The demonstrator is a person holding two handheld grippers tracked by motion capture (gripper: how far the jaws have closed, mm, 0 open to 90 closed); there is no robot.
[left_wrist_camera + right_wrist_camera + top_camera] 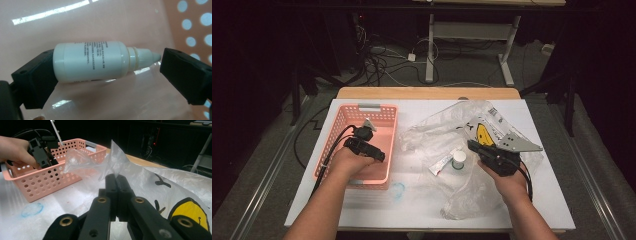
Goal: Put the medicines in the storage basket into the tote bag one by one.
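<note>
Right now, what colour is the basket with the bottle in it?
Salmon pink, with punched round holes in its walls; the basket shows best in the right gripper view.

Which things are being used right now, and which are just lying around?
In use: white bottle, pink basket, clear plastic bag, left tool, right tool.
Lying about: small white-capped jar, flat tube, blue ring.

pink perforated basket [384, 120], white bottle [100, 61]
</note>
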